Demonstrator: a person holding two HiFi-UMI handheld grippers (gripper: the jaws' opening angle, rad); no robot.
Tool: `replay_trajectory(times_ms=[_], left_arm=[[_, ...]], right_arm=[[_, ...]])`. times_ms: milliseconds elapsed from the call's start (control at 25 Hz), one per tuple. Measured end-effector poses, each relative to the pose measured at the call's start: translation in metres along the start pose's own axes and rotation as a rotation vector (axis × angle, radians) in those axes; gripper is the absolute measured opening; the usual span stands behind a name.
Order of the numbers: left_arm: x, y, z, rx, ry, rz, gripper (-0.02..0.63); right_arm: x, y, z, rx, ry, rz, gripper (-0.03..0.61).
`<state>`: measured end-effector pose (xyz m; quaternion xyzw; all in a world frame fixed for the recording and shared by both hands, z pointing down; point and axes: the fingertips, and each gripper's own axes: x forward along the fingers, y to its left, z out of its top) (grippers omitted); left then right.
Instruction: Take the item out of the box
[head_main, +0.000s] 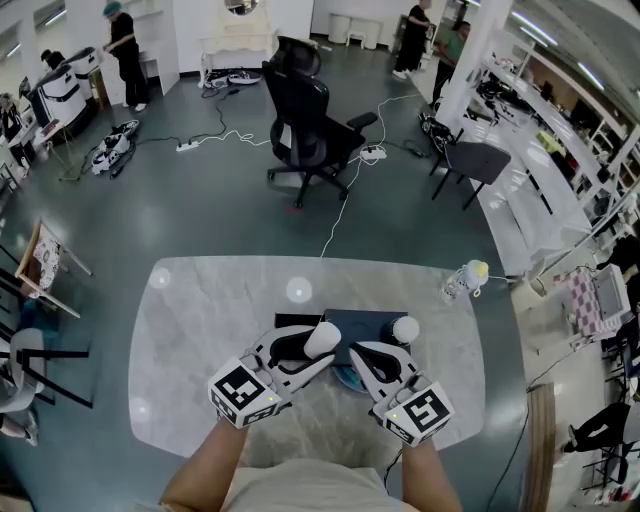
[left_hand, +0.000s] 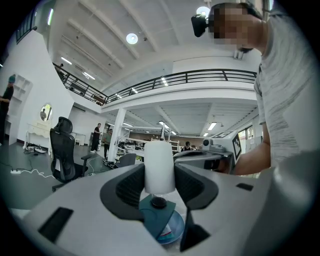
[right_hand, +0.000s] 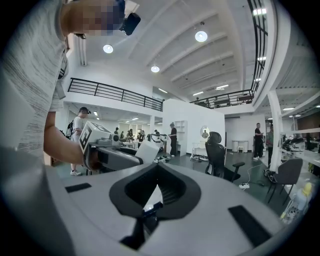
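A dark flat box (head_main: 370, 322) lies on the marble table (head_main: 200, 330) just beyond both grippers. My left gripper (head_main: 318, 345) is shut on a white cylinder (head_main: 322, 338), which stands upright between its jaws in the left gripper view (left_hand: 159, 167). Below it, a dark teal flap (left_hand: 167, 212) and a blue round thing (left_hand: 167, 230) show through the gap. My right gripper (head_main: 362, 352) sits close beside the left one, over the box's near edge. Its jaws meet tip to tip (right_hand: 157, 166), and I see nothing pinched at the tips.
A white round thing (head_main: 405, 330) shows at the box's right end. A small bottle-like thing (head_main: 463, 280) lies near the table's far right corner. A black office chair (head_main: 305, 115) and floor cables stand beyond the table. People stand farther off.
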<state>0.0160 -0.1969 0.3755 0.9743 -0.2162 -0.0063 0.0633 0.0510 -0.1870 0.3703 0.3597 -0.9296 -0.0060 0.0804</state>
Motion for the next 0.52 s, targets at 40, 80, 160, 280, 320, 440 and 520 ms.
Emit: replay_trajectory(times_ms=[40,80,160,280,320,440,520], left_arm=[[0.0,0.0001,0.0006,0.0,0.0,0.0,0.195],[0.0,0.0005,0.0011,0.0,0.0,0.0,0.195],[0.0001,0.0016,0.001,-0.001,0.001,0.0,0.195],[0.0005,0.0026,-0.0021,-0.004,0.002,-0.004,0.195],[0.0011,0.0027,-0.0028,-0.005,0.002,-0.006,0.195],[0.0043,0.0037,-0.0034,-0.004,0.001,-0.009,0.195],[0.0065,0.0045,-0.0033,-0.004,0.001,-0.01,0.195]], right_arm=[[-0.0001,-0.0001,0.0,0.0,0.001,0.0,0.017],[0.0001,-0.0003,0.0003,0.001,0.001,0.001,0.017],[0.0008,-0.0005,0.0007,0.001,0.0,0.003,0.017],[0.0017,-0.0004,-0.0014,-0.002,0.001,0.002,0.017],[0.0017,-0.001,-0.0021,-0.003,0.002,0.001,0.017],[0.0018,-0.0045,-0.0028,-0.005,0.004,-0.001,0.017],[0.0019,-0.0069,-0.0033,-0.006,0.005,0.0,0.017]])
